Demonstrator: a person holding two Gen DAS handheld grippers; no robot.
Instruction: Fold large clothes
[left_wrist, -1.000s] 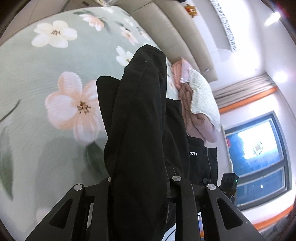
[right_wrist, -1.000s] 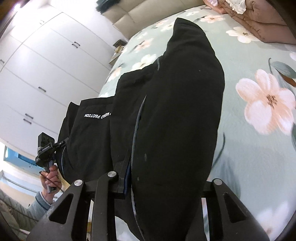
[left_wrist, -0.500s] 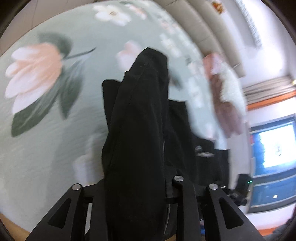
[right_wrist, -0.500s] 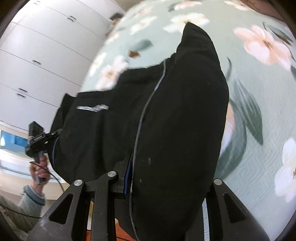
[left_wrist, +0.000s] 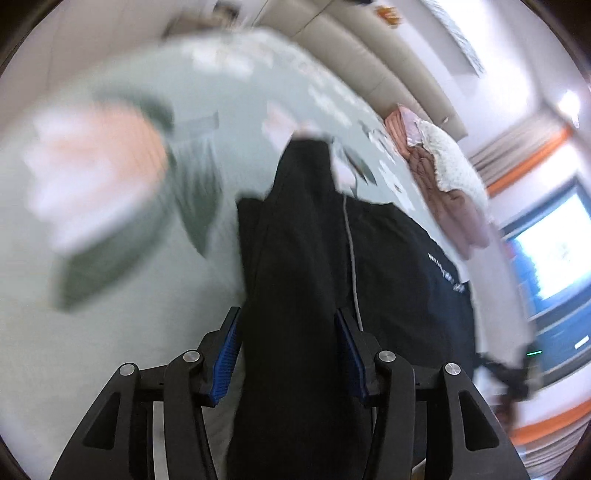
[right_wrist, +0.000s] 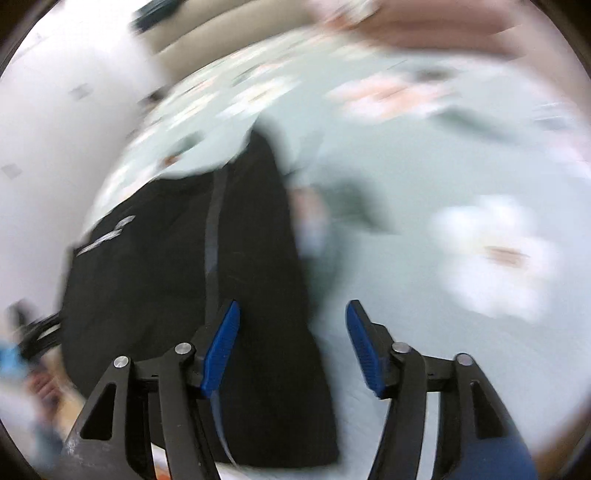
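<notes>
Both claws are letting go: the left gripper (left_wrist: 288, 354) and right gripper (right_wrist: 293, 347) are spreading off the folded black garment (left_wrist: 295, 258) lying near the bed's (left_wrist: 110, 314) front edge, so backing clear without dragging the cloth seems next.

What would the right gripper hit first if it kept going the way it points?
Probably the black garment. The right gripper is opening, with the cloth's edge filling the left part of the gap. Past that edge is the floral bedsheet. The frame is blurred, so depth is uncertain.
</notes>
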